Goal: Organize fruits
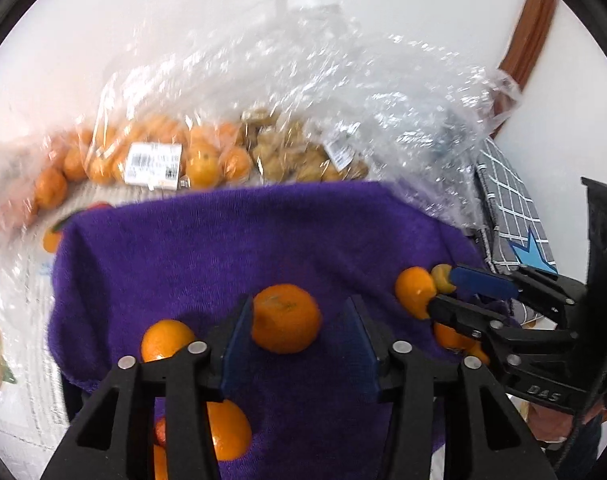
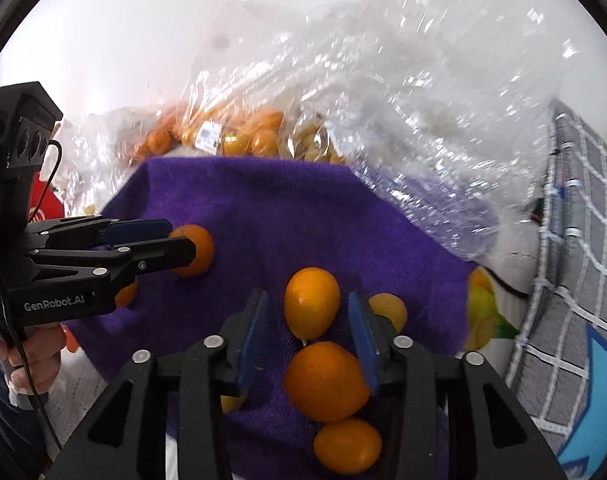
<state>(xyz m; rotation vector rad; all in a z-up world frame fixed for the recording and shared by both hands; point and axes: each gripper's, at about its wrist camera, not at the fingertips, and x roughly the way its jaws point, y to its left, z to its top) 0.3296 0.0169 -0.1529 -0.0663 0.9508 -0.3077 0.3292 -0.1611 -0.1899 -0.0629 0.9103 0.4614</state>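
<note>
A purple cloth (image 1: 231, 248) (image 2: 263, 208) covers the surface, with several small oranges on it. My left gripper (image 1: 299, 332) is open, its fingers either side of one orange (image 1: 285, 318); it shows from the side in the right wrist view (image 2: 179, 240) around that orange (image 2: 197, 250). My right gripper (image 2: 309, 320) is open around an orange (image 2: 311, 302), with another orange (image 2: 327, 380) nearer the camera. In the left wrist view the right gripper (image 1: 443, 290) sits at an orange (image 1: 413, 292).
Clear plastic bags (image 1: 303, 100) hold more oranges (image 1: 199, 160) and brownish fruit (image 1: 299, 160) behind the cloth. A grey checked cloth (image 2: 583, 240) lies at the right. A red object (image 2: 45, 200) is at the left.
</note>
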